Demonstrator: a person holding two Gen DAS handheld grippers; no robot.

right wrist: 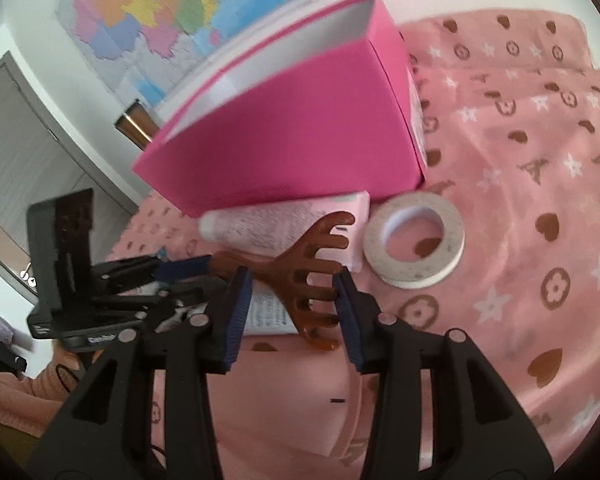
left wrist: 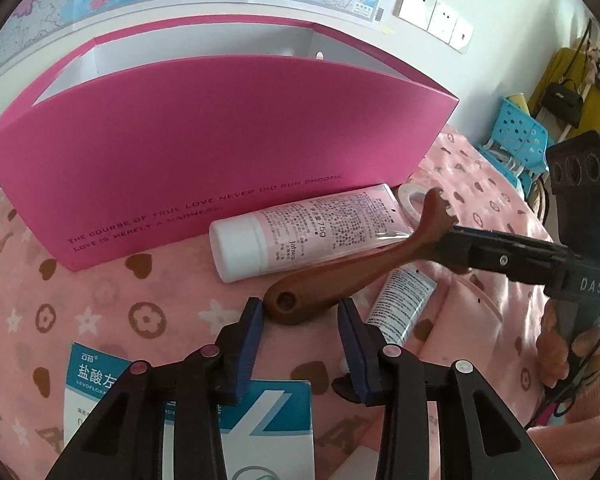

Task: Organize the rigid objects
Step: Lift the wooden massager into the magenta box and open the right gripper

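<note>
Pink patterned bench (left wrist: 100,300): both grippers, left (left wrist: 300,308) and right (right wrist: 293,284), gape around the brown wooden comb (left wrist: 340,272), readying transfer toward the magenta box (left wrist: 220,140).

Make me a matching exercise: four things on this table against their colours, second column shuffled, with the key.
Things:
1. box
2. comb
3. tape roll
4. tube cap

Colours:
A. brown
B. white
C. magenta
D. off-white ring, hollow middle

Pairs: 1-C, 2-A, 3-D, 4-B
</note>
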